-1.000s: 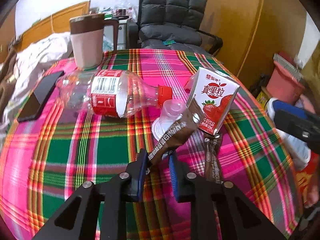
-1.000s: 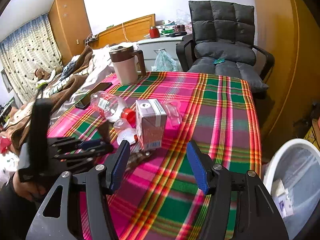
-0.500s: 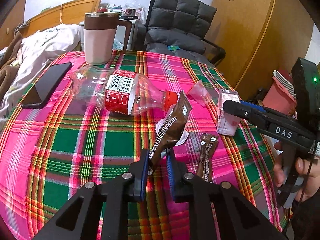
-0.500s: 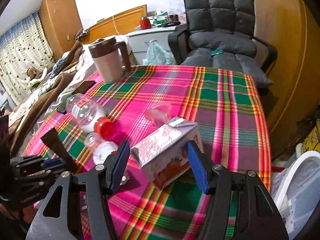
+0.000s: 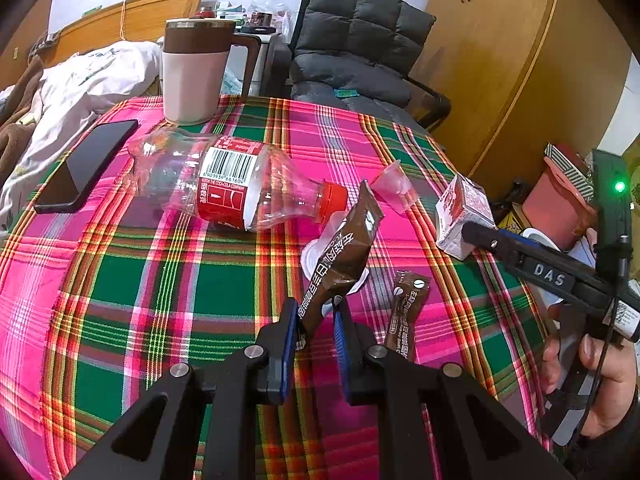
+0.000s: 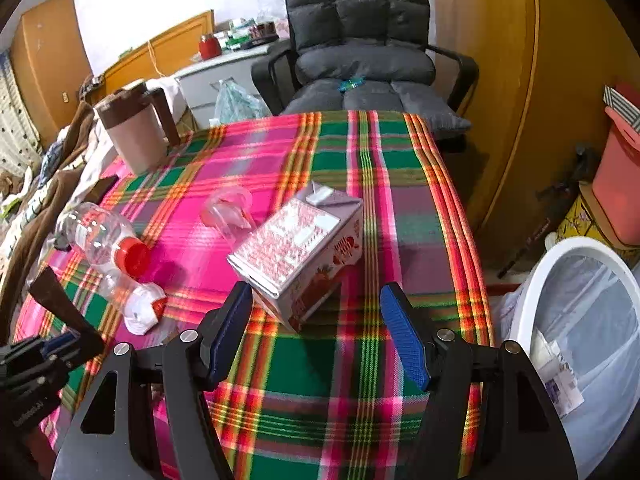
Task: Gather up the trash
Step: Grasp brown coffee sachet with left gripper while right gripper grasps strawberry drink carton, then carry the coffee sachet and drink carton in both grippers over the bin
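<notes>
My left gripper (image 5: 316, 320) is shut on the lower end of a brown sachet wrapper (image 5: 344, 248), which stands up from the plaid tablecloth (image 5: 224, 288). A strawberry drink carton (image 6: 300, 256) lies tipped on its side, its near corner between the jaws of my right gripper (image 6: 316, 294). Those jaws are opening and the pads do not press on it. In the left wrist view the carton (image 5: 460, 216) sits at the right gripper's fingertip (image 5: 500, 244). An empty clear bottle (image 5: 232, 188) with a red cap lies on its side.
A second brown sachet (image 5: 408, 312), a white jelly cup (image 6: 140, 308) and a small clear cup (image 6: 228, 212) lie nearby. A mug (image 5: 196, 76) and phone (image 5: 84, 164) are at the far left. A white-rimmed bin (image 6: 580, 300) stands right of the table, a grey chair (image 6: 360, 60) behind.
The carton went from upright to lying on its side. My right gripper moved in around it and its jaws widened. The left gripper kept its hold on the wrapper.
</notes>
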